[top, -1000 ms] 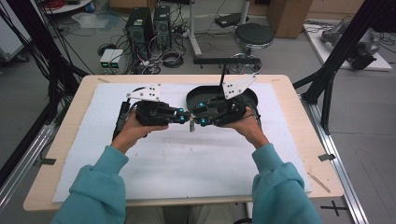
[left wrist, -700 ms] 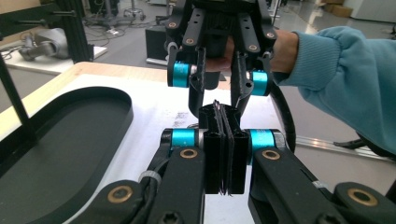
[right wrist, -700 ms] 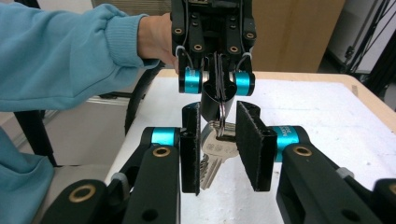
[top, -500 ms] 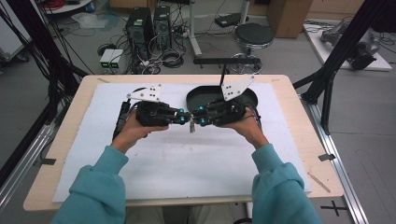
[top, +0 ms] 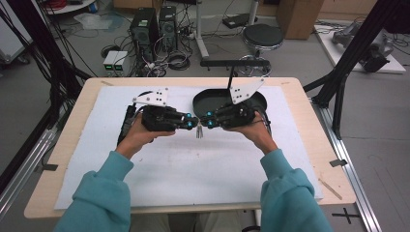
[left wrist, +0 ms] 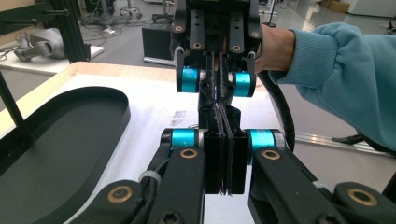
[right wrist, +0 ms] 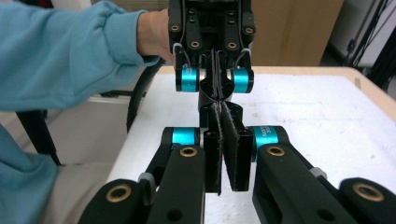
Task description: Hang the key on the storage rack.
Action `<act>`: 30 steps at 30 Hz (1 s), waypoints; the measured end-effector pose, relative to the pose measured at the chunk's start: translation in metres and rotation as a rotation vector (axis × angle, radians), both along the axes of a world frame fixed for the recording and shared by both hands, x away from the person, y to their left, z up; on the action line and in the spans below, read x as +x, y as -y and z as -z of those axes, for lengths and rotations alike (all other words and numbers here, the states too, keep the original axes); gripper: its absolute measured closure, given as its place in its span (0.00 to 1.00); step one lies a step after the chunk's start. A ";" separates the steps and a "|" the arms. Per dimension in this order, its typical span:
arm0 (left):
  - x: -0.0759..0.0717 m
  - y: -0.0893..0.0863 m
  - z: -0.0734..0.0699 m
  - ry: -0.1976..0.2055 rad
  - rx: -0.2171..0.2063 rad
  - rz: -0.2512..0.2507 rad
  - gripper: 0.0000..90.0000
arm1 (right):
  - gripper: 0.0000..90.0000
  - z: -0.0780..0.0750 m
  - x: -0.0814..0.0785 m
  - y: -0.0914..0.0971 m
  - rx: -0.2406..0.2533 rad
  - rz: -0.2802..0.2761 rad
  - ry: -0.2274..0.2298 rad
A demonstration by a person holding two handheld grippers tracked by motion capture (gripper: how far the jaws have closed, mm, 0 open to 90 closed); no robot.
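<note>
Black-jawed and trimmed with blue rollers, the left claw (top: 195, 123) and the right claw (top: 203, 122) meet tip to tip just above the middle of the frame in the high view, over a white foam mat (top: 193, 169) spread across a pale wooden surface (top: 65, 159). A person in teal sleeves (top: 101, 193) holds one tool in the left hand (top: 138, 137) and the other in the right hand (top: 251, 131), forearms entering from the bottom edge.

The left claw is fully closed, its two pads pressed flat together in the left gripper view. The right claw's jaws have just been closing and now stand closed as well, meeting at the tips in the right gripper view while a narrow gap remains lower down between the pads. In both gripper views the opposing claw faces the camera at the upper centre, its tips touching the near claw's tips.

A small pale grey dangling piece (top: 198, 132) hangs directly beneath the point where the two claws meet, just above the mat at the frame's centre; it is too small to identify, and whether either claw pinches it cannot be told.

A black oval plastic tray (top: 207, 100) lies on the mat behind the right claw, right of centre in the upper half, and appears at the left edge of the left gripper view.
</note>
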State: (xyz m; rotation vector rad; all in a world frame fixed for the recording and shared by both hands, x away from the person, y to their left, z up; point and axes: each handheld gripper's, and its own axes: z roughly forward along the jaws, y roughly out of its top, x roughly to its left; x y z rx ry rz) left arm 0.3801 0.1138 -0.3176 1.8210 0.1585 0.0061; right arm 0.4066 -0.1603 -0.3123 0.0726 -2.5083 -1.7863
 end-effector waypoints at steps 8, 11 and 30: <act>0.000 -0.001 0.000 -0.002 -0.002 -0.003 0.98 | 0.99 -0.001 -0.001 -0.001 -0.014 0.024 -0.022; 0.001 -0.001 0.000 0.000 -0.004 -0.006 0.98 | 0.99 -0.002 -0.003 -0.001 -0.023 0.037 -0.038; -0.002 -0.027 0.000 0.010 -0.030 -0.250 0.02 | 0.99 -0.004 0.007 0.016 0.002 0.136 -0.081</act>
